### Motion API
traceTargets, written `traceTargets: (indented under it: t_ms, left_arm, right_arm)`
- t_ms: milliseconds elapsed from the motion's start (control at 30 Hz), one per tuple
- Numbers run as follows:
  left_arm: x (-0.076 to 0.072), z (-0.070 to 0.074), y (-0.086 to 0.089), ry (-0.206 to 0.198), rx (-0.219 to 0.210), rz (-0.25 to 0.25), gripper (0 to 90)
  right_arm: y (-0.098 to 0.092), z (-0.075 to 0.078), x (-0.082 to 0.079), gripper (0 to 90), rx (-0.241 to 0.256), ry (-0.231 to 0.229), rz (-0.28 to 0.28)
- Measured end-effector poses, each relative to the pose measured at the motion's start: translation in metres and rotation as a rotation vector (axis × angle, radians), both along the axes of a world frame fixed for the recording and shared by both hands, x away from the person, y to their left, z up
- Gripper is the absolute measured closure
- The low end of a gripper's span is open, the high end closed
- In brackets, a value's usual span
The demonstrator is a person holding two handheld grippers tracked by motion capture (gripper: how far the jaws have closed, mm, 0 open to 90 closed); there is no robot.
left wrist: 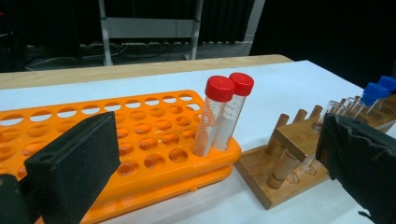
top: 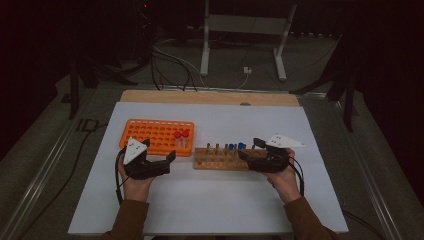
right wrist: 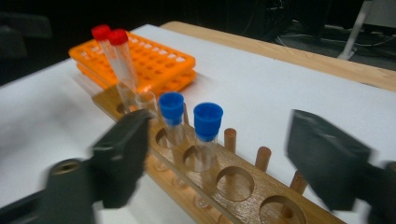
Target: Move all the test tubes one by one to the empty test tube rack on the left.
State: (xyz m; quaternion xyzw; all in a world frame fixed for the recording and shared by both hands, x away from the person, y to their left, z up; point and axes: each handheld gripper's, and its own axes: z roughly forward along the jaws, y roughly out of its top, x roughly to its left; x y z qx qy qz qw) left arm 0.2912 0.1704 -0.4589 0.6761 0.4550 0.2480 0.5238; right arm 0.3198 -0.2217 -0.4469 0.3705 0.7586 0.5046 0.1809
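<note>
An orange tube rack point(top: 156, 135) holds two red-capped tubes point(top: 181, 136) at its right end. To its right lies a wooden rack point(top: 225, 159) with two blue-capped tubes point(top: 236, 147) and some uncapped clear ones. My left gripper point(top: 159, 151) is open just in front of the orange rack. In the left gripper view it point(left wrist: 215, 168) faces the red-capped tubes point(left wrist: 224, 112) with nothing between its jaws. My right gripper point(top: 250, 149) is open at the wooden rack's right end. In the right gripper view it point(right wrist: 219, 158) straddles the wooden rack point(right wrist: 243, 186) short of the blue-capped tubes point(right wrist: 191, 116).
Both racks stand on a white sheet point(top: 210, 200) over a wooden table; its near half is bare. Wooden pegs point(right wrist: 263, 157) line the rack's far side beside empty holes point(right wrist: 233, 182). Metal stand legs point(top: 205, 45) and cables lie on the floor beyond.
</note>
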Motion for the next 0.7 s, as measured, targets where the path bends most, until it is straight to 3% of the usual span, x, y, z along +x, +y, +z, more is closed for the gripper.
traceTargets:
  t_ms: [167, 400, 700]
  left_arm:
    - [0.0, -0.001, -0.001, 0.004, -0.002, 0.004, 0.7]
    - [0.001, -0.002, 0.0, 0.011, -0.003, 0.005, 0.7]
    - [0.001, -0.002, -0.002, 0.011, -0.003, 0.0, 0.7]
  right_arm:
    - [0.009, -0.008, 0.004, 46.0, -0.05, -0.013, 0.009]
    - [0.017, -0.017, 0.008, 63.9, -0.078, -0.016, 0.0]
    - [0.022, -0.02, 0.008, 73.9, -0.089, -0.022, 0.007]
